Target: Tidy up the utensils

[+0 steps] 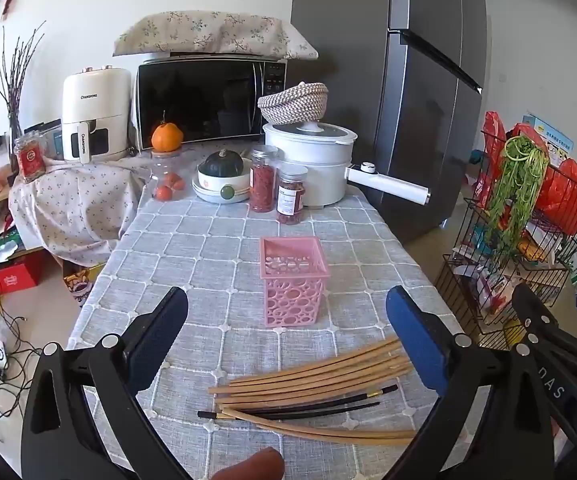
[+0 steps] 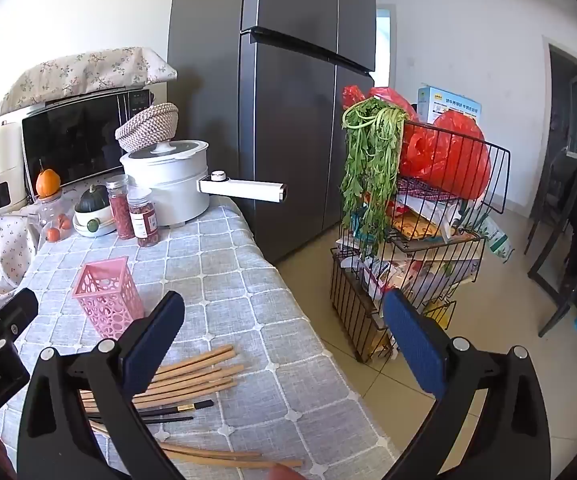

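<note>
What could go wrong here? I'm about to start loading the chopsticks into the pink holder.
1. The pink holder is tall, narrow and perforated; a bump from either hand-held gripper could likely tip it.
2. The wooden chopsticks lie overlapped with black chopsticks, so a pinch may drag several.
3. The pile lies near the table edge; nudged sticks may roll off.

Table: chopsticks on the near part; basket upright behind them; two jars farther back; electric pot behind the jars; microwave at the far end; wire rack on the floor, right of the table.
</note>
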Motion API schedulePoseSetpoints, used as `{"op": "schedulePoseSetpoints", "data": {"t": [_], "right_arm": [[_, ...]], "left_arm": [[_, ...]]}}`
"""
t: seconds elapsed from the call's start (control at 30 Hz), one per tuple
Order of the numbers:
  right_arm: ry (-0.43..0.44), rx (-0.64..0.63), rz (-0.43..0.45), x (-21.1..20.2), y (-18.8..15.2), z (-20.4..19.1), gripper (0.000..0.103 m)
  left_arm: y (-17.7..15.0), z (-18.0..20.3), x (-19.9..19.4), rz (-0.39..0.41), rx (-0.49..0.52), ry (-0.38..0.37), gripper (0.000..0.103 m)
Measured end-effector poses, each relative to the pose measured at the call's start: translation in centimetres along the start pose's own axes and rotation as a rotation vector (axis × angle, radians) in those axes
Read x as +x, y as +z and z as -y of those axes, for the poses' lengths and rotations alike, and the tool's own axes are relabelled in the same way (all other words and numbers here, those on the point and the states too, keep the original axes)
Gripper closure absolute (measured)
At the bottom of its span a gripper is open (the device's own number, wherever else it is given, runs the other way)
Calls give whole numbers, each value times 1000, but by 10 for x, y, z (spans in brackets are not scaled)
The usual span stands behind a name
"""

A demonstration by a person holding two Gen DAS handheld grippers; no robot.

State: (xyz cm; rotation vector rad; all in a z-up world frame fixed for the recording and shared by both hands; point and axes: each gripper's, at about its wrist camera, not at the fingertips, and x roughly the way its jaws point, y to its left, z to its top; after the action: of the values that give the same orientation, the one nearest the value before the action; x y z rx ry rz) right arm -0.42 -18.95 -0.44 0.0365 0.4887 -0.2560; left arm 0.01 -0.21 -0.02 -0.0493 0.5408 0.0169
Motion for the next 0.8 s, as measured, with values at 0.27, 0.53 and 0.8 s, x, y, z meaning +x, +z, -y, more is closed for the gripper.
{"op": "schedulePoseSetpoints", "data": {"t": [0.27,0.53,0.8], "right_arm": [[3,1,-2,1,-1,1,6],[7,12,-12,3,-1,3,6],[6,14,-15,3,0,2,6]], "left_arm": [[-2,-1,-1,0,-15,-14,8],[-3,-1,1,-8,-15,-16,8],[-8,-4,5,-14,-17,-18,8]]}}
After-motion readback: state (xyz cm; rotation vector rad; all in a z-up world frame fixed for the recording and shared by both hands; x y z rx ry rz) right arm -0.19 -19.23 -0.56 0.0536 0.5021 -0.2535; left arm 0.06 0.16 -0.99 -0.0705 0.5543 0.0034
